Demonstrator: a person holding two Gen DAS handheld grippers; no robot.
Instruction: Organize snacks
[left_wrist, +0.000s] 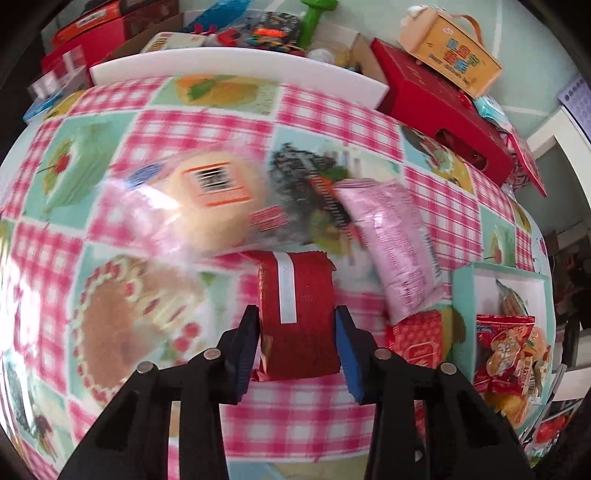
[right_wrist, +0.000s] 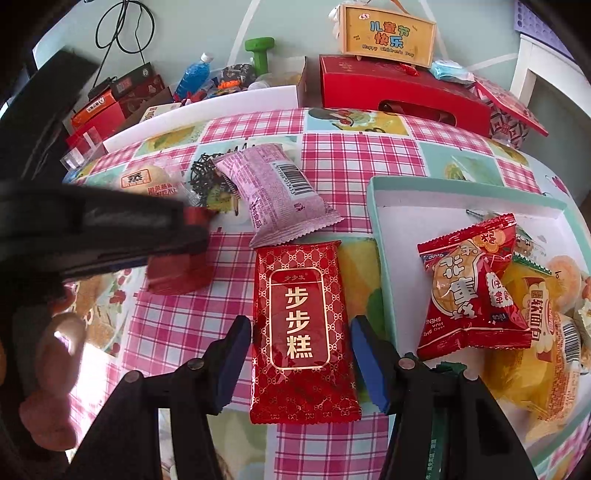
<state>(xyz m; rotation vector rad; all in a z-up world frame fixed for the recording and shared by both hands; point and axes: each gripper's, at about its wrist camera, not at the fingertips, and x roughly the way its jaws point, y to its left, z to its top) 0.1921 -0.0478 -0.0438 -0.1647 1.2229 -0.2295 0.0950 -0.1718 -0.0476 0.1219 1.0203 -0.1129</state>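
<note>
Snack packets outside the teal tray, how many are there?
4: a bun at the far left, a pink packet beside it, a dark red packet in the left gripper, a red-and-gold packet nearest. More may be hidden.

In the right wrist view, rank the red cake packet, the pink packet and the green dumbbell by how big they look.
1. red cake packet, though it lies nearest the camera.
2. pink packet.
3. green dumbbell, farthest back, so true size is unsure.

Pink-checked tablecloth (right_wrist: 351, 158), red snack packet (right_wrist: 301, 332)

Two red snack packets (right_wrist: 304, 328), one pink packet (right_wrist: 275, 194), one wrapped bun (left_wrist: 212, 197), one tray (right_wrist: 384, 229)
</note>
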